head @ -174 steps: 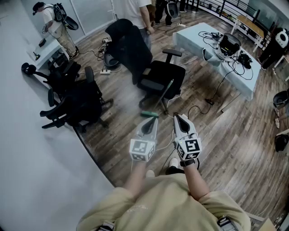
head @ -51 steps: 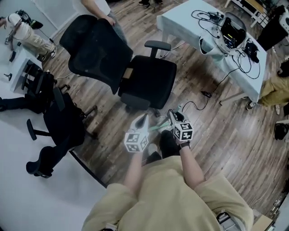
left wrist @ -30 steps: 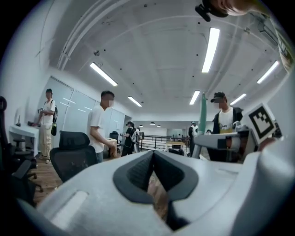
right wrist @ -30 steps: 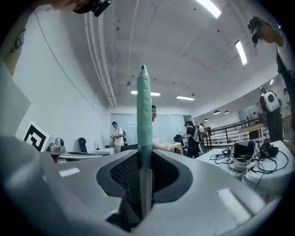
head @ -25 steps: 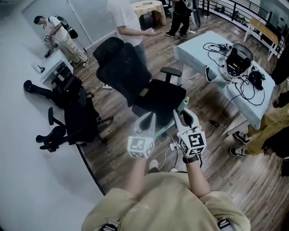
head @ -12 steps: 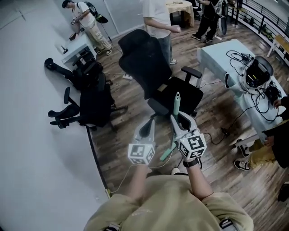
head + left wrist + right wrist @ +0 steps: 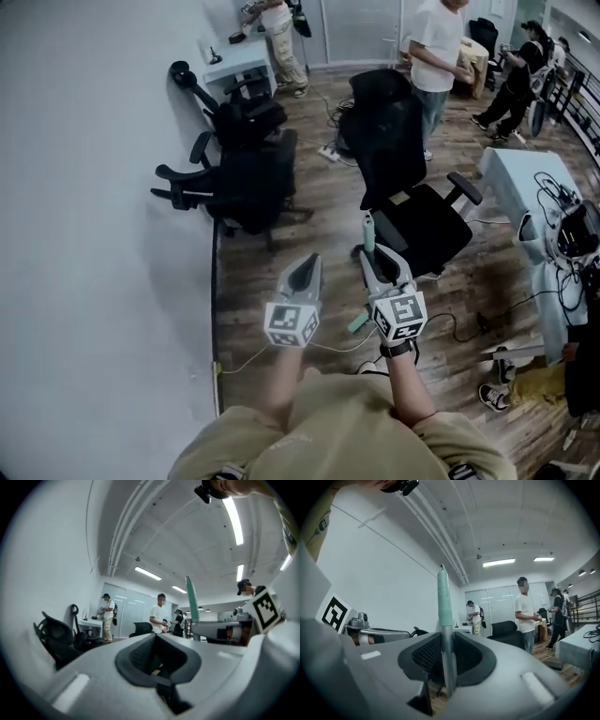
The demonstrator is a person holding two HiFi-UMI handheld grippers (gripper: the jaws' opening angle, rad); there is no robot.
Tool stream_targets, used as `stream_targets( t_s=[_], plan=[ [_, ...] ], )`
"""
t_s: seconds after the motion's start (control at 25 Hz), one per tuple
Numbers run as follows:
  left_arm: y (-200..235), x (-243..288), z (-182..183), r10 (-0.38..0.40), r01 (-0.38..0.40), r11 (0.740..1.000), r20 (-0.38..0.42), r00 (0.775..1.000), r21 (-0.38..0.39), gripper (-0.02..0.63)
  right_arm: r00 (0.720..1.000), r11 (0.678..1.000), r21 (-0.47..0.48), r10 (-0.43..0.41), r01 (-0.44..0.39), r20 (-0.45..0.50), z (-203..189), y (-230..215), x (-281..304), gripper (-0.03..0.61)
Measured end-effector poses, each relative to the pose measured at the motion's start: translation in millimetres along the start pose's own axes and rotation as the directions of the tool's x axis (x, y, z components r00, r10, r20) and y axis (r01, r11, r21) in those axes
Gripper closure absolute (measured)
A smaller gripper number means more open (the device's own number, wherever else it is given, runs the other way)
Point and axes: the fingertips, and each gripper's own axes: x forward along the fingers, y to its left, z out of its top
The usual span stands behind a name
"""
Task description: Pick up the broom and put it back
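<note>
Right gripper [image 7: 448, 665]: pads closed on the broom [image 7: 444, 597]. The bare metal part of the pole sits in the jaws and the green sleeve stands straight up above them. Grip looks centred, with no tilt to the pole.

Left gripper [image 7: 157, 660]: jaws together, nothing between them. It rides alongside the right one, just beside it and not touching the broom.

From the head view, the broom [image 7: 368, 228] is off the floor. Its tip pokes up past the right gripper [image 7: 380, 270] and a green bit shows below the hand.

Change: seven seconds back the broom lay propped against the black office chair [image 7: 422, 220], with both grippers short of it. Over the last second the whole view has swung left. The table that was ahead is now at the right edge, and the white wall [image 7: 94, 234] fills the left.

Read: pickup is done and this is the carry leg. The put-back spot can't be identified yet, probably along that wall. Watch the low end of the pole near the chairs.
</note>
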Motion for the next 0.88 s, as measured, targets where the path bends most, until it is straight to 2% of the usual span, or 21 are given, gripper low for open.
stream_targets(
  t_s=[0.12, 0.28, 0.4, 0.48, 0.56, 0.6, 0.76, 0.88],
  plan=[
    [57.2, -45.9, -7.3, 0.107, -0.107, 0.993, -0.003, 0.994, -0.047, 0.61, 0.994, 0.995, -0.009, 0.096, -0.096, -0.044, -10.4, 60.0, 30.0, 0.491],
    [114.7, -106.9, -18.5, 0.253, -0.252, 0.964, -0.005, 0.967, -0.079, 0.609, 0.968, 0.973, 0.017, 0.233, -0.232, -0.094, -26.0, 134.8, 61.8, 0.495],
    [148.0, -152.0, -22.2, 0.341, -0.34, 0.938, 0.003, 0.94, -0.069, 0.611, 0.937, 0.942, 0.051, 0.336, -0.333, -0.099, -39.3, 191.4, 83.7, 0.495],
    [166.2, -186.3, -26.9, 0.411, -0.41, 0.909, 0.003, 0.912, -0.071, 0.61, 0.902, 0.908, 0.055, 0.419, -0.416, -0.106, -48.5, 233.0, 95.3, 0.495],
    [178.3, -227.0, -30.6, 0.495, -0.493, 0.866, 0.002, 0.869, -0.088, 0.61, 0.849, 0.856, 0.054, 0.517, -0.515, -0.11, -53.4, 278.4, 97.7, 0.495],
    [181.5, -249.7, -31.0, 0.543, -0.54, 0.836, 0.004, 0.84, -0.101, 0.609, 0.812, 0.819, 0.056, 0.573, -0.571, -0.107, -53.6, 301.7, 94.4, 0.495],
    [162.6, -327.2, -27.0, 0.737, -0.731, 0.673, 0.023, 0.675, -0.114, 0.61, 0.623, 0.627, 0.078, 0.779, -0.775, -0.077, -44.9, 368.9, 57.0, 0.495],
    [118.8, -369.0, -29.7, 0.812, -0.803, 0.58, 0.021, 0.583, -0.132, 0.611, 0.493, 0.497, 0.123, 0.868, -0.859, -0.064, -39.9, 398.7, 7.6, 0.495]
  ],
)
